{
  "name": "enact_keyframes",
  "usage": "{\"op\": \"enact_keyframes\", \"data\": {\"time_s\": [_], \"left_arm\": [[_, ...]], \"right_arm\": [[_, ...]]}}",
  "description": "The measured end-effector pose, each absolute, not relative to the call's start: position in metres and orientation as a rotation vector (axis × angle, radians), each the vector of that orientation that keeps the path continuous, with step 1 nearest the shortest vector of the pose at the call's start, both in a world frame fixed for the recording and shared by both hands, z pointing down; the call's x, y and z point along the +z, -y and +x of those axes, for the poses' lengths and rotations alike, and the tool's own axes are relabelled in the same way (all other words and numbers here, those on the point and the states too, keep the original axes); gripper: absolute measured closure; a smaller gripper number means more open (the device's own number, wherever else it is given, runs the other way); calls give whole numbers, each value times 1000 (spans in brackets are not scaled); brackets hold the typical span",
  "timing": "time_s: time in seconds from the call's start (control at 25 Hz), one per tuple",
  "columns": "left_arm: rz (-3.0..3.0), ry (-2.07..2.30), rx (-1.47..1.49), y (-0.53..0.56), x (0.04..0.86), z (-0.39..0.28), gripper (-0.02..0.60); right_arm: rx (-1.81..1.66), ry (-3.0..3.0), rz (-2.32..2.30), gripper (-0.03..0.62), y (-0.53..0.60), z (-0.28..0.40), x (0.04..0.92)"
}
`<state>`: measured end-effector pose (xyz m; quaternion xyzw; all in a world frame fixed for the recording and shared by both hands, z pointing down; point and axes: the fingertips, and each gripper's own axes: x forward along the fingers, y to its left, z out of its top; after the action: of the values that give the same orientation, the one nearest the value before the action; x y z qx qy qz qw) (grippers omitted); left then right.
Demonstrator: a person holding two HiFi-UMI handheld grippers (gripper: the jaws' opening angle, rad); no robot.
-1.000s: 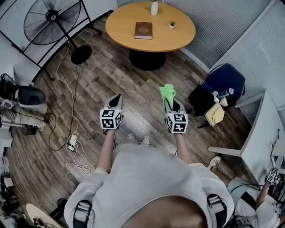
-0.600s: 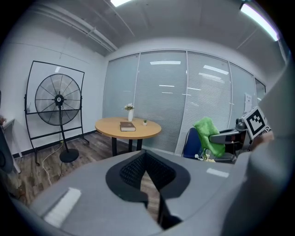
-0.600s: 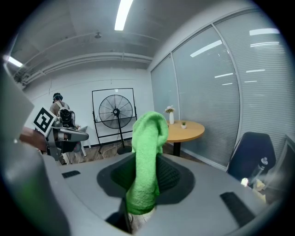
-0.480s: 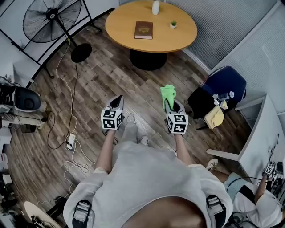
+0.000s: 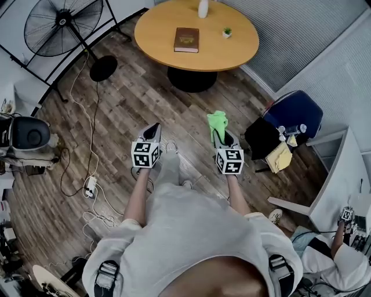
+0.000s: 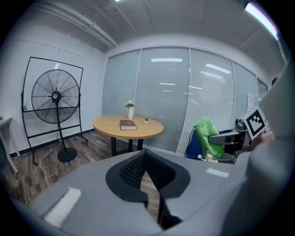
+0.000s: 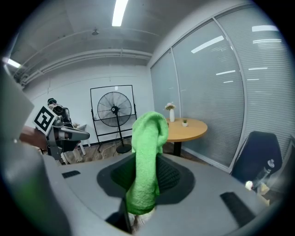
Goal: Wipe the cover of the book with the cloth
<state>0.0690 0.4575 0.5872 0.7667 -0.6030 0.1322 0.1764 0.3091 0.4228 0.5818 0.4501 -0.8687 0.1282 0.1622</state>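
Observation:
A brown book (image 5: 186, 40) lies flat on the round wooden table (image 5: 232, 52) at the far end of the room; the left gripper view shows the book (image 6: 128, 124) too. My right gripper (image 5: 222, 137) is shut on a green cloth (image 5: 218, 122), which sticks up from its jaws (image 7: 146, 152). My left gripper (image 5: 152, 133) is shut with nothing in it. Both grippers are held over the wooden floor, well short of the table.
A white vase (image 5: 203, 8) and a tiny potted plant (image 5: 226, 32) stand on the table. A standing fan (image 5: 61, 28) is at the back left, cables (image 5: 93, 185) trail on the floor, and a dark blue chair (image 5: 287, 119) sits on the right.
The view has shifted slightly toward the table as the person steps forward. Both grippers keep their hold and pose.

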Motion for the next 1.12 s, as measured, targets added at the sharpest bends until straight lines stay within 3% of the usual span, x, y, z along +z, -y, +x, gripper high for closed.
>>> {"op": "enact_keyframes", "data": {"time_s": [1.12], "left_arm": [[2193,1561,359,-211,603,-40,571]], "right_arm": [[397,2389,1304,476,-193,183,582]]}}
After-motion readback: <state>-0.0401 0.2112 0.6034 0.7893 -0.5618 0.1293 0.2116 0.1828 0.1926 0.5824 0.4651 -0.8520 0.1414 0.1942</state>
